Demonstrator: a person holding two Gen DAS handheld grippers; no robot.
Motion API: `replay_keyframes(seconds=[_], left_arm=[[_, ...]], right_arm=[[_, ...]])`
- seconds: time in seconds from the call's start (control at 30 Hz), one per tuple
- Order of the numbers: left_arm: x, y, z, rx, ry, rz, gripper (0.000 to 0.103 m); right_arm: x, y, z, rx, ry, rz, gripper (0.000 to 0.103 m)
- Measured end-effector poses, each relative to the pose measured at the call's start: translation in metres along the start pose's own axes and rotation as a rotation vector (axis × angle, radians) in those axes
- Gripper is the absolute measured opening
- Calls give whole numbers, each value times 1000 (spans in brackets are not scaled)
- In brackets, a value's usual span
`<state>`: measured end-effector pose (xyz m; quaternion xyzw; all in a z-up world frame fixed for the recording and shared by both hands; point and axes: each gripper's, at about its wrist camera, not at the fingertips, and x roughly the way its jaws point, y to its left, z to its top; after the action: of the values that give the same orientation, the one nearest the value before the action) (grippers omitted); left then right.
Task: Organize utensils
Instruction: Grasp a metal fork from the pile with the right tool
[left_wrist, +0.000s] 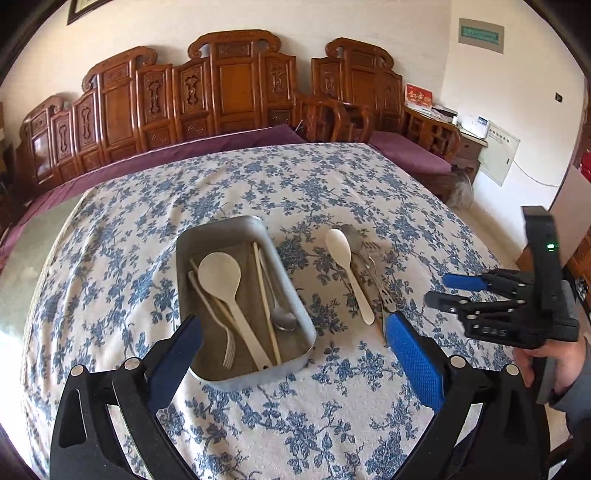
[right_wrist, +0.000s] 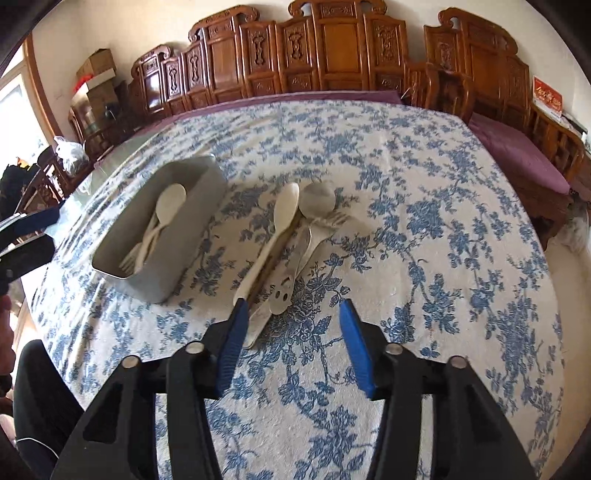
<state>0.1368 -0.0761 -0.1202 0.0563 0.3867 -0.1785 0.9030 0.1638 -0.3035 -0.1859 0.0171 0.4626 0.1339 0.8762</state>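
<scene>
blue-padded fingers of the right gripper (right_wrist: 290, 325) are hanging parted and empty just over the handle ends of the loose utensils (right_wrist: 291, 243) on the tabletop (right_wrist: 443, 258). the left gripper (left_wrist: 295, 343) is standing released over the metal tray (left_wrist: 306, 321), already holding several. next likely calls for closing on one handle.
</scene>
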Motion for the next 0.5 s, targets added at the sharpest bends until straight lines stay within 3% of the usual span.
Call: replay_keyframes(seconds=[0.2,0.5], left_arm=[[8,-11,13,44,-3,0,96],[28,-10,14,16,28,-14,96]], right_arm=[[21,-15,12,43,10,10,47],[68,-25,33,82,51,40,27]])
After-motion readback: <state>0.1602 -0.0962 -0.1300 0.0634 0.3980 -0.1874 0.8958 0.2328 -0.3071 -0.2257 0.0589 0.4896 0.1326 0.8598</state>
